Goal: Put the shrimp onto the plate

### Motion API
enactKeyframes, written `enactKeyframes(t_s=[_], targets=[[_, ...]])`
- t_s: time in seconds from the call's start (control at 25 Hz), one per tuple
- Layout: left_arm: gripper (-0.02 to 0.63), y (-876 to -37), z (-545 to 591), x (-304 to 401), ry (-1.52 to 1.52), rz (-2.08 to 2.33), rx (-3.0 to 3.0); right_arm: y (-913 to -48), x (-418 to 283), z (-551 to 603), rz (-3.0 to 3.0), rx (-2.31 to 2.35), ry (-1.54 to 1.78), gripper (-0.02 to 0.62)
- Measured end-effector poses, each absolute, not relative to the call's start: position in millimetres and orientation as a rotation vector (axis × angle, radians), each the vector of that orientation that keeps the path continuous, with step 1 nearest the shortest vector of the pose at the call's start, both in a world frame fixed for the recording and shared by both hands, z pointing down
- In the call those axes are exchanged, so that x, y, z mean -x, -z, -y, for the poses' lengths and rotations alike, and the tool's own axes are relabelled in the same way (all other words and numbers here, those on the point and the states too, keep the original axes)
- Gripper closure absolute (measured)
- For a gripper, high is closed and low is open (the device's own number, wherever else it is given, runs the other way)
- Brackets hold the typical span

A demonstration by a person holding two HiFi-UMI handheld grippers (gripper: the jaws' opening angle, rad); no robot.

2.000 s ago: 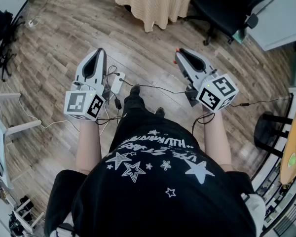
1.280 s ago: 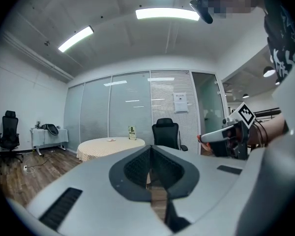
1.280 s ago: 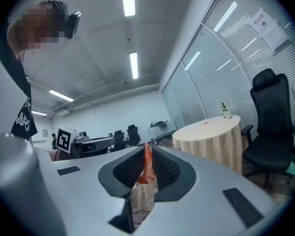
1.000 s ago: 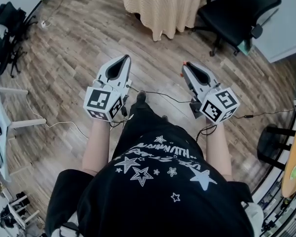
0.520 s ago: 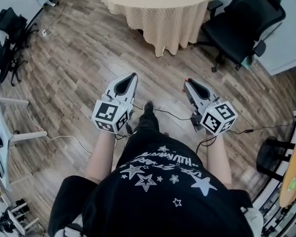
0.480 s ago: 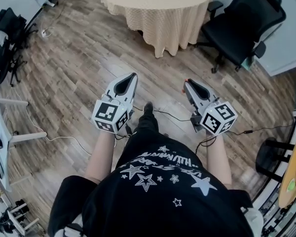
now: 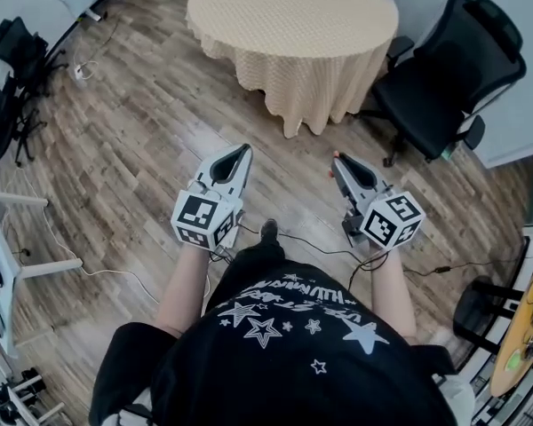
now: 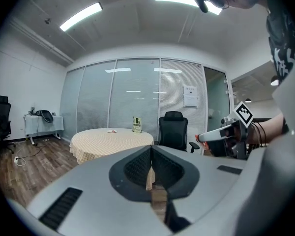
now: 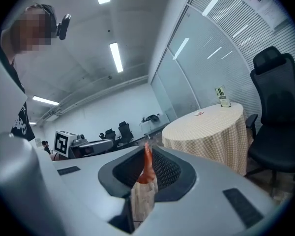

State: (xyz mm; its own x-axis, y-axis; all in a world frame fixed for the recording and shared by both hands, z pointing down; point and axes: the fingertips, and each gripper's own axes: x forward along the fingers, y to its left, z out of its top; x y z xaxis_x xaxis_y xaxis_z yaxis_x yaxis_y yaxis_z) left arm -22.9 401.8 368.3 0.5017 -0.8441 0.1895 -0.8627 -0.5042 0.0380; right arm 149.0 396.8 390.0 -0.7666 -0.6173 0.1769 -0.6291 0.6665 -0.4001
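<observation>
An orange shrimp (image 9: 147, 167) sticks up between the jaws of my right gripper (image 9: 146, 150), which is shut on it. In the head view the right gripper (image 7: 338, 161) is held above the wooden floor, and my left gripper (image 7: 241, 152) is level with it. In its own view the left gripper (image 8: 151, 150) is shut with nothing in it. Ahead stands a round table (image 7: 293, 20) with a beige checked cloth. A small white plate (image 9: 200, 113) lies on that table (image 9: 206, 127), next to a standing sign (image 9: 221, 96). The plate (image 8: 111, 131) is far from both grippers.
A black office chair (image 7: 444, 78) stands right of the table. Cables (image 7: 311, 242) trail on the floor by my feet. Black bags (image 7: 9, 51) and a white desk leg (image 7: 27, 264) are at the left. More chairs (image 9: 115, 132) line the far wall.
The table has come fully into the head view as I walked towards it. Both grippers stayed shut and drew a little closer together, and the shrimp remains in the right one.
</observation>
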Motion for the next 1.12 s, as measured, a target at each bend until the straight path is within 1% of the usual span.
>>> enactKeyframes(t_s=[0.28,0.44,0.8,1.12], targets=[[0.600,-371,-346,69,-0.192,1.497,-2.583,-386,-107,-339,2.833,-1.053,-0.682,0.548],[0.600,-375,-322,82,-0.181,1.471,-2.590,-388,-94,-315,2.819,-1.073,-0.699,0.547],[0.600,-386,-283,88,-0.191,1.428,-2.574,-397,-85,-280,2.788,-1.096,-0.749,0.548],[0.600,-394,-230,80,-0.253,1.497,-2.503,-407,-85,-197,2.822,-0.997,-0.806,0.548]])
